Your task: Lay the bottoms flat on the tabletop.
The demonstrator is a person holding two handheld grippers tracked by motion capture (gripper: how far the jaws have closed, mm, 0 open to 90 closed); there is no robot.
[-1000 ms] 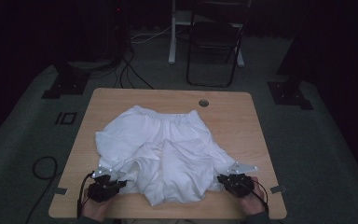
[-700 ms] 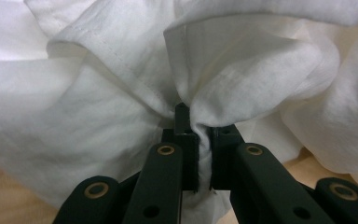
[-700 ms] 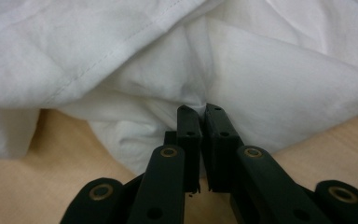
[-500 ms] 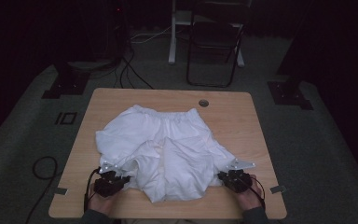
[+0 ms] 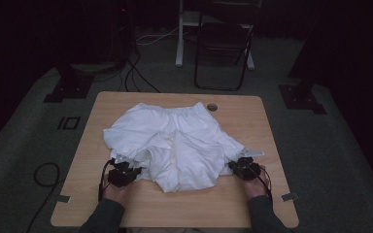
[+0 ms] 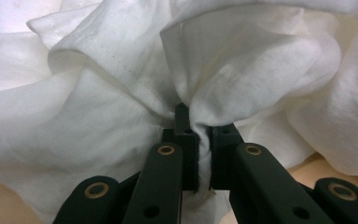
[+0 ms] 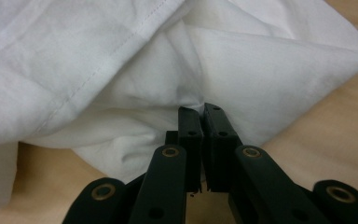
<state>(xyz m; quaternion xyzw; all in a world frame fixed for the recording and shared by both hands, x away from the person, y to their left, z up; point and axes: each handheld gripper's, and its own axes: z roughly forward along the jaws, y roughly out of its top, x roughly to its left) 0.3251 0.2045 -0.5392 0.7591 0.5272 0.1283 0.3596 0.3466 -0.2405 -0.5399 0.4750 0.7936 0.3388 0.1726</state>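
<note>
White shorts (image 5: 175,141) lie crumpled across the middle of the wooden table (image 5: 267,126), elastic waistband at the far side. My left gripper (image 5: 126,171) is at the near left hem, shut on a bunched fold of the white cloth (image 6: 121,93) that is squeezed between its jaws. At the near right hem my right gripper (image 5: 240,166) is shut on an edge of the same fabric (image 7: 214,56). A hand holds each gripper near the table's front edge. The cloth hides both sets of fingertips in the high view.
A round cable hole (image 5: 212,107) sits in the table's far side, just beyond the waistband. A black folding chair (image 5: 223,48) and stand bases (image 5: 301,97) are on the carpet behind. Cables (image 5: 43,174) trail on the floor at the left.
Both grippers have drawn slightly toward the table's front with the hems in them, and the near part of the shorts has shifted and spread a little.
</note>
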